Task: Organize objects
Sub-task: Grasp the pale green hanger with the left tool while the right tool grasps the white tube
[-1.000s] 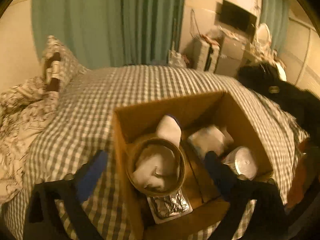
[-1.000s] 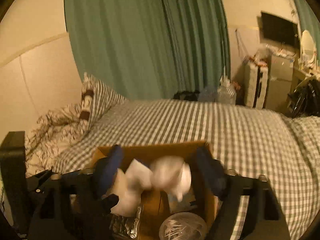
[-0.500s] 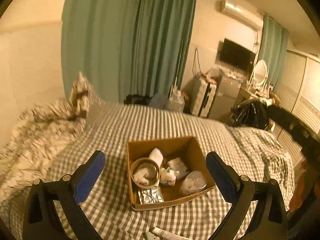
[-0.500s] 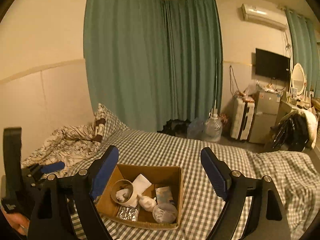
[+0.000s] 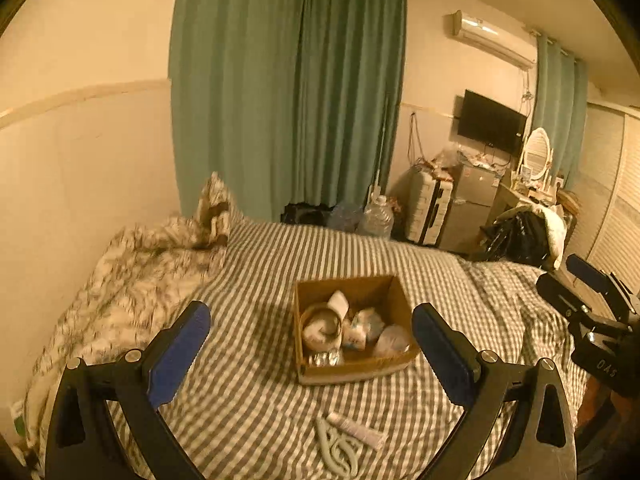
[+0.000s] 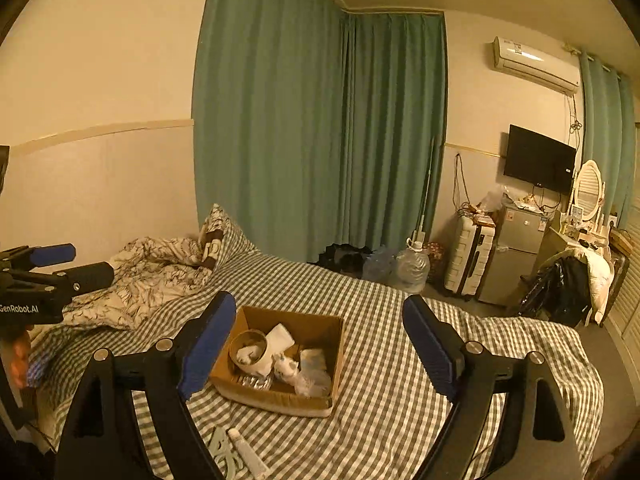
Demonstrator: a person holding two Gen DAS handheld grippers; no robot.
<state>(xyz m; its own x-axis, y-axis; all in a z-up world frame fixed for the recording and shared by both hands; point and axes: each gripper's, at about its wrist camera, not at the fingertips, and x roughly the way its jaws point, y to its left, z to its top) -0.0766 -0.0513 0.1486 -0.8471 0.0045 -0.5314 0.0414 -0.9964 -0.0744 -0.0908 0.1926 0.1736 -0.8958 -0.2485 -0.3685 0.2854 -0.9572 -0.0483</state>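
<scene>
You held both the left gripper [image 5: 311,347] and the right gripper [image 6: 319,347] released and empty, well above the bed [image 5: 256,264]. The cardboard box [image 5: 352,368] sat mid-bed, already filled, while a small tube [image 5: 356,431] and a pale plastic piece [image 5: 336,450] lay unpacked near the bed's front edge, probably next.

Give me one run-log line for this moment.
left gripper open, empty | right gripper open, empty | cardboard box on bed, filled | white tube, pale hanger outside box
</scene>
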